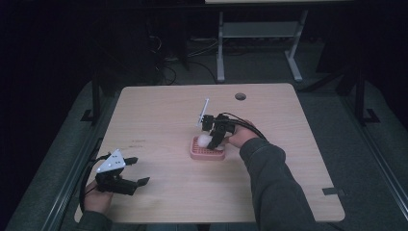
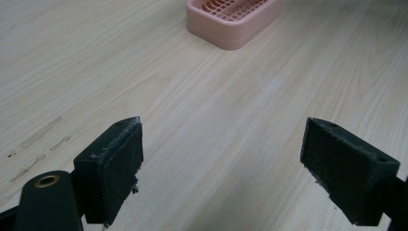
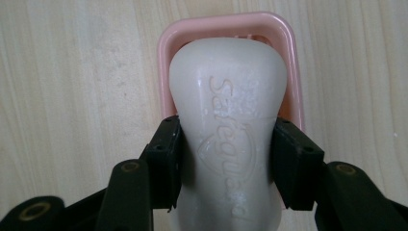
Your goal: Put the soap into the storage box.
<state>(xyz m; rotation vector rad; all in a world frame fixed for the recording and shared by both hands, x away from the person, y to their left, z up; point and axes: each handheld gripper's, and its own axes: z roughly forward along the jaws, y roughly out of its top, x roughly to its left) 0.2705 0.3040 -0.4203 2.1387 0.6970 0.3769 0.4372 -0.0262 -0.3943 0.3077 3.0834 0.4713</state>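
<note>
The wooden table bears a pink soap dish; the right gripper clamps a white soap bar just above it; lower it level, centred within the rim, before releasing; the left gripper rests agape, well apart.

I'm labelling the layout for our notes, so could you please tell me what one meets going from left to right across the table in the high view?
Left gripper, held open near the table's left edge → pink soap dish → person's right hand → dark strip at the table's right edge. The right gripper and its white soap overlap the dish, so I leave them out.
</note>
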